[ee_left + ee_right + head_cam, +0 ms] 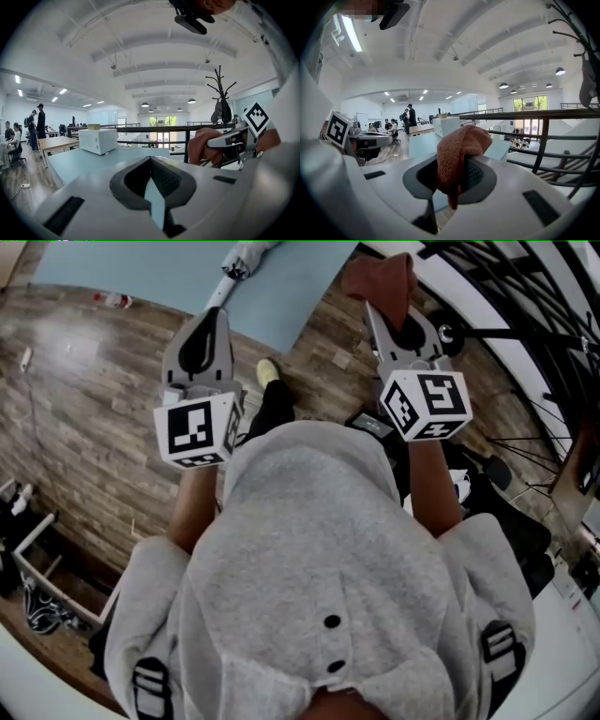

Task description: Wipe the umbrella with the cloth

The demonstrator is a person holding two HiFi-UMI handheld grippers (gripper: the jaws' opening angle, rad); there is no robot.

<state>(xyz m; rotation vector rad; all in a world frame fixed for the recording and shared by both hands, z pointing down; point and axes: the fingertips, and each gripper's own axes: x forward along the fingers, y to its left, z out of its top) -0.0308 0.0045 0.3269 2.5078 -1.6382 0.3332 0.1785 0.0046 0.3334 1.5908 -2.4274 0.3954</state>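
My right gripper (377,307) is shut on a rust-brown cloth (380,279), which bunches over its tip. In the right gripper view the cloth (457,150) is pinched between the jaws, with a tail hanging below. My left gripper (212,317) is held level beside it, shut and empty. Its own view shows the left gripper (151,161) with nothing between its tips, and the cloth (202,146) to its right. A pale, folded thing (240,261) that may be the umbrella lies at the edge of the light blue table (291,292) ahead of both grippers.
A white box-shaped appliance (97,140) stands on the table. A black railing (543,136) runs along the right, with a coat stand (220,93) behind it. Several people (410,115) are at desks far off. A wooden floor (84,381) lies to the left.
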